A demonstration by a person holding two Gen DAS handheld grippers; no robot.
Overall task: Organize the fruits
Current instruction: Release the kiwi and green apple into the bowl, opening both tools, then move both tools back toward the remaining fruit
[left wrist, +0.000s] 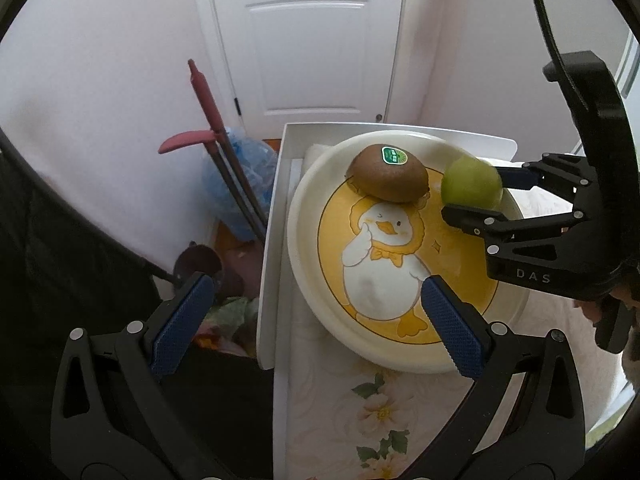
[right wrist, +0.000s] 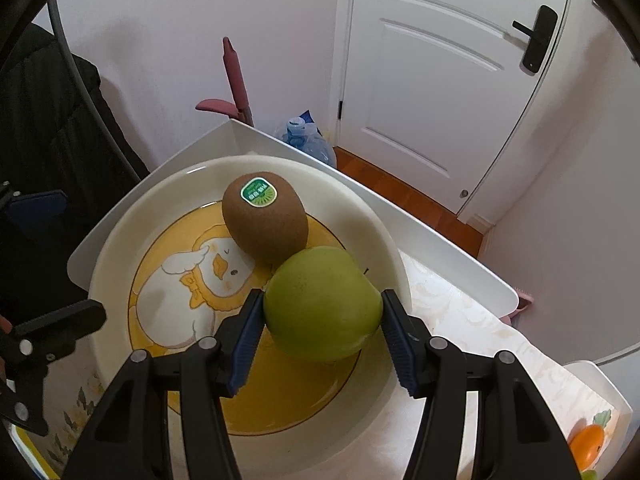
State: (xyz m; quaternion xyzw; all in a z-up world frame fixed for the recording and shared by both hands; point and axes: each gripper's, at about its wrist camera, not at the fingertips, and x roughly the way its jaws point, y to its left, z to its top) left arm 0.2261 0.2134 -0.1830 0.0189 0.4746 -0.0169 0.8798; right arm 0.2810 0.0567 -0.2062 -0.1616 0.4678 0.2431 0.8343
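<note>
A white panelled door [right wrist: 432, 92] and pale walls close off the room behind a small white bench [left wrist: 280, 216] with a raised edge and a flowered covering, and on it sits a cream plate [right wrist: 120, 248] printed with a cartoon duck on a yellow ground. The plate holds one kiwi [right wrist: 265, 217], brown with a green sticker on top, lying toward its far side. The right claw [right wrist: 322, 334] is clamped on a green apple-like fruit [right wrist: 322, 304], its blue pads pressed against either side, and carries it over the near right part of the plate, just beside the kiwi; whether the green fruit already touches the plate or the kiwi I cannot tell. The step in hand looks like placing this fruit on the plate next to the kiwi. The next move would call for lowering it until it rests on the plate's flat centre, with a little room left from the kiwi so neither rolls, then parting the pads and drawing back upward without nudging either fruit. The left claw [left wrist: 316, 324] hangs over the near left rim of the plate with its jaws wide apart and nothing between them. An orange fruit [right wrist: 586, 442] shows at the lower right, off the plate, probably waiting its turn.
</note>
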